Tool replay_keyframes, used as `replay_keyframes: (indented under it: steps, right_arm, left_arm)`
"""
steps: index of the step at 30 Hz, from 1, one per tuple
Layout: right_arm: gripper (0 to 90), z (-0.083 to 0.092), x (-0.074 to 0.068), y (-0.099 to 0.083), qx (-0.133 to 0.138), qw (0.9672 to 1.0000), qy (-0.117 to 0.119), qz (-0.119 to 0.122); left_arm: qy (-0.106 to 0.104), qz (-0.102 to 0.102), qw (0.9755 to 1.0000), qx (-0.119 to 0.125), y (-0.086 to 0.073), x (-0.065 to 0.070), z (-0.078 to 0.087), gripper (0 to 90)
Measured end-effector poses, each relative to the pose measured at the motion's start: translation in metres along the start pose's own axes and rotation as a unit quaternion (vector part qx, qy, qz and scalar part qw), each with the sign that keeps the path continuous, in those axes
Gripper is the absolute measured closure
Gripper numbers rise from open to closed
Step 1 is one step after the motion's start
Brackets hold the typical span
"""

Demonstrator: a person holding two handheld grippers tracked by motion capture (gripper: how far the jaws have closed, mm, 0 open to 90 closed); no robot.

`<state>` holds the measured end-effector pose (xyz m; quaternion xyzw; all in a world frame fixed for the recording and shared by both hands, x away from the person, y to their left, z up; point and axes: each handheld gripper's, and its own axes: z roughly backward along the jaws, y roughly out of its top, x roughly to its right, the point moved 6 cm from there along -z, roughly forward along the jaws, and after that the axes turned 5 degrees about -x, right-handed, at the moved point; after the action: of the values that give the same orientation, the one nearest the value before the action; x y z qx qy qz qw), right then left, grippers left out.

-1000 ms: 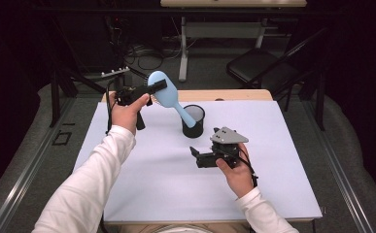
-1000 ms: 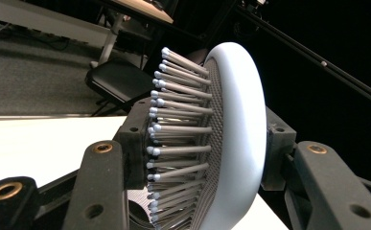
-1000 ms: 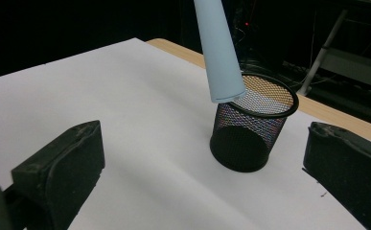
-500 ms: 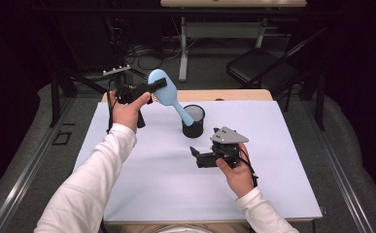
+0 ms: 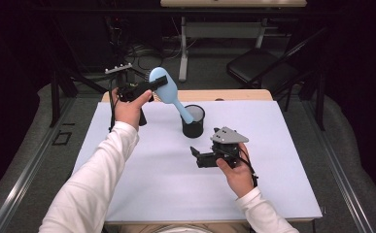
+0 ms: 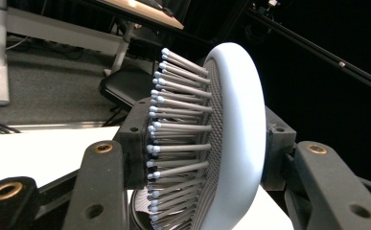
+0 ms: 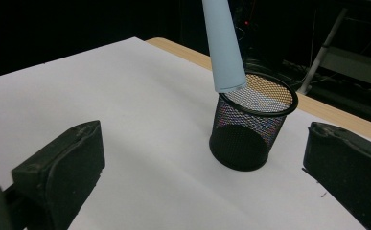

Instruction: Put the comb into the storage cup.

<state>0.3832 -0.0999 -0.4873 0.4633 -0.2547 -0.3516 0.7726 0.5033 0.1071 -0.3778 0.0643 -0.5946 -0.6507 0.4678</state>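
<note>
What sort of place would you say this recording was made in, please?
Probably a lab or studio set up for recording: a white-covered table under dark drapes, cables on the grey floor, and a folding chair pushed aside behind.

White table [image 5: 142, 184]; mesh cup [image 5: 193, 127] on it

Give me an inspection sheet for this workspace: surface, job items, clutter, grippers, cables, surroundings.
Surface: white table top, wooden edge at the far side.
Job's things: light blue plastic hairbrush tilted, handle tip at the rim of the black wire-mesh cup, which stands upright.
Clutter: nothing seen.
Grippers: left gripper shut on the hairbrush head; right gripper open, empty, facing the cup.
Cables: black cable trails from the left gripper; another by the right wrist.
Surroundings: dark room, folding chair, table legs, floor wiring.
</note>
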Motion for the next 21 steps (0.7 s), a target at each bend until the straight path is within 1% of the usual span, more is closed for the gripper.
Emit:
replay_keyframes:
  steps: [4,8,12,14,18,21]
  right_arm:
    - [0.2,0.0,0.0,0.0,0.0,1.0,0.0,0.0]
    - [0.3,0.0,0.0,0.0,0.0,1.0,0.0,0.0]
    - [0.2,-0.0001,0.0001,-0.0001,-0.001,1.0,0.0,0.001]
    - [0.3,-0.0001,0.0002,-0.0001,-0.001,1.0,0.0,0.001]
    - [0.3,-0.0001,0.0002,-0.0001,-0.001,1.0,0.0,0.0]
    - [0.2,0.0001,0.0002,-0.0001,0.0,1.0,0.0,0.0]
  left_arm:
    - [0.004,0.001,1.0,0.006,0.0012,-0.0017,-0.0017,50.5]
    - [0.012,-0.003,0.9999,0.007,0.0027,-0.0031,-0.0025,50.5]
    - [0.017,-0.004,0.9998,0.012,0.0046,-0.0023,-0.0041,50.5]
    - [0.019,-0.01,0.9997,0.013,0.0055,-0.0021,-0.0047,50.5]
    - [0.022,-0.013,0.9996,0.014,0.0067,0.0011,-0.0068,50.5]
    - [0.024,-0.022,0.9994,0.015,0.0074,0.004,-0.0092,50.5]
